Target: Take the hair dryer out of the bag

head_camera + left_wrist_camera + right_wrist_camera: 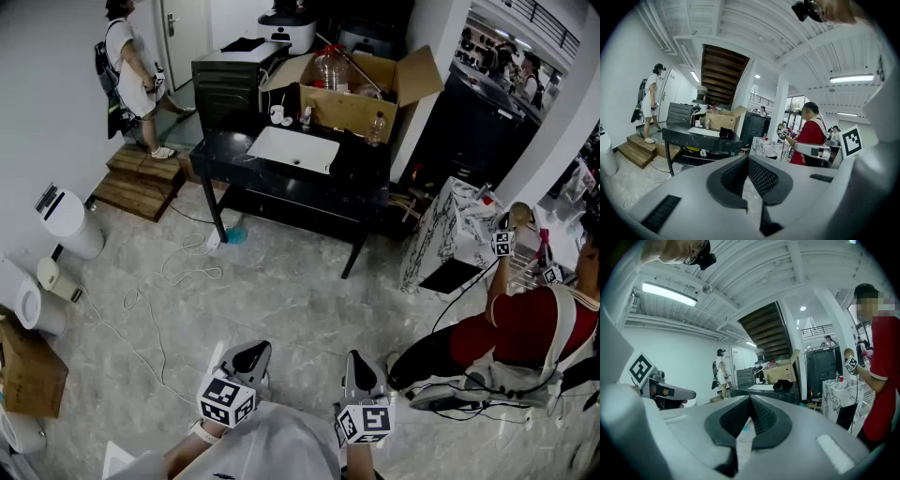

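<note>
Both grippers sit low at the bottom edge of the head view, partly cut off by the frame, over bare marble-pattern floor. The left gripper has its jaws closed, pads meeting at the tips, with nothing between them; only floor shows through the narrow slot behind the tips. The right gripper stands the same: tips together and holding nothing.

The hair dryer cannot be made out in any view. A dark, slumped bag lies at the right end of the black table, beside a white board and in front of an open cardboard box. The bag is small and dark against the tabletop, so its opening and contents cannot be read.

The table and bag are well apart from both grippers, straight ahead across open floor. A person in red, partly cut off, stands right of the right gripper.
</note>
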`<state>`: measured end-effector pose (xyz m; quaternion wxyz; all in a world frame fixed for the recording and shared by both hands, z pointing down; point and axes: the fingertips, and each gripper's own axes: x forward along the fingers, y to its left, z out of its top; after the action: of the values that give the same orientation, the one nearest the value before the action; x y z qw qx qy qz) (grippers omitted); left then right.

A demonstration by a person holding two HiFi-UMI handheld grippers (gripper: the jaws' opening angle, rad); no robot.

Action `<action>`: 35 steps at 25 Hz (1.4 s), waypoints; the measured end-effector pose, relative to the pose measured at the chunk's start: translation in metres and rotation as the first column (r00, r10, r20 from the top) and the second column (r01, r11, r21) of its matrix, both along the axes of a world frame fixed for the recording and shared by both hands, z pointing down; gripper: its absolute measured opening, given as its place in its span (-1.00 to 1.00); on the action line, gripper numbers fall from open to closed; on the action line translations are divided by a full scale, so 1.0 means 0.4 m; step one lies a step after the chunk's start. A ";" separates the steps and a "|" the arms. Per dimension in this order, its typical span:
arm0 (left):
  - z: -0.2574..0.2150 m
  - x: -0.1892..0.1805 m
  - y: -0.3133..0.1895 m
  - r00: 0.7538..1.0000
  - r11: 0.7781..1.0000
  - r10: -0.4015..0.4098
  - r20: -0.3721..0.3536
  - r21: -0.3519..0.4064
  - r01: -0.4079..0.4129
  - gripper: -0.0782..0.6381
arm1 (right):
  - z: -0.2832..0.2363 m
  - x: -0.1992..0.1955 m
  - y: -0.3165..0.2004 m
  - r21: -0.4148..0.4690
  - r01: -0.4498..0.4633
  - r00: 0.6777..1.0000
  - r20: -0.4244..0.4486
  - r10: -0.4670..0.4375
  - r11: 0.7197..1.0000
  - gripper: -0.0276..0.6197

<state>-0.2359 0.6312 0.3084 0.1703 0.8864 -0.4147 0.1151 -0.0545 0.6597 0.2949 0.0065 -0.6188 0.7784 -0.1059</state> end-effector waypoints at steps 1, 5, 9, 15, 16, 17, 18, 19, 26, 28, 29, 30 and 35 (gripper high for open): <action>0.002 0.003 -0.004 1.000 1.000 0.003 0.000 0.002 -0.003 -0.76 | 0.000 -0.011 -0.003 0.002 0.004 1.000 0.005 -0.004 1.000 -0.89; 0.006 0.014 -0.023 1.000 1.000 0.018 0.002 0.011 -0.018 -0.76 | 0.002 -0.047 -0.014 -0.001 0.025 1.000 0.007 -0.025 1.000 -0.89; 0.009 0.020 -0.048 1.000 1.000 0.025 -0.002 0.009 -0.025 -0.76 | 0.000 -0.067 -0.038 -0.007 0.047 0.998 -0.036 -0.047 0.999 -0.89; 0.016 -0.012 -0.121 1.000 1.000 0.022 -0.019 -0.017 -0.022 -0.76 | -0.008 -0.094 -0.125 -0.018 0.006 1.000 -0.002 -0.006 1.000 -0.89; 0.017 -0.023 -0.135 1.000 1.000 0.020 -0.023 -0.019 -0.021 -0.76 | -0.010 -0.109 -0.142 -0.015 0.009 1.000 -0.011 -0.009 1.000 -0.89; 0.017 -0.033 -0.148 0.999 1.000 0.020 -0.030 -0.020 -0.020 -0.76 | -0.013 -0.127 -0.159 -0.010 0.017 1.000 -0.021 -0.017 1.000 -0.89; 0.016 -0.044 -0.161 0.999 1.000 0.021 -0.036 -0.020 -0.022 -0.76 | -0.018 -0.146 -0.176 -0.003 0.026 0.999 -0.030 -0.026 1.000 -0.89; 0.014 -0.055 -0.174 0.999 0.999 0.025 -0.040 -0.020 -0.026 -0.76 | -0.026 -0.166 -0.194 0.006 0.035 0.999 -0.039 -0.035 0.999 -0.89; 0.011 -0.170 -0.262 0.999 1.000 0.001 -0.049 -0.006 -0.001 -0.76 | -0.035 -0.277 -0.296 0.028 0.046 0.998 -0.053 -0.045 0.999 -0.89; 0.013 -0.203 -0.290 0.999 1.000 -0.003 -0.048 -0.003 0.003 -0.76 | -0.032 -0.304 -0.318 0.027 0.034 0.998 -0.051 -0.033 0.999 -0.89; 0.018 -0.214 -0.302 0.999 1.000 0.003 -0.043 -0.005 -0.003 -0.76 | -0.032 -0.315 -0.326 0.026 0.025 0.999 -0.047 -0.024 0.999 -0.89; 0.024 -0.220 -0.311 0.999 1.000 0.012 -0.038 -0.009 -0.012 -0.76 | -0.033 -0.322 -0.329 0.025 0.017 0.999 -0.041 -0.016 1.000 -0.89; 0.043 -0.201 -0.329 0.998 0.998 0.051 -0.038 -0.031 -0.052 -0.76 | -0.011 -0.305 -0.330 -0.007 -0.006 0.999 -0.052 0.006 1.000 -0.89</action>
<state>-0.3164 0.4994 0.3256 0.1890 0.8960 -0.3865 0.1097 -0.1765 0.5277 0.2907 -0.0154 -0.6238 0.7760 -0.0925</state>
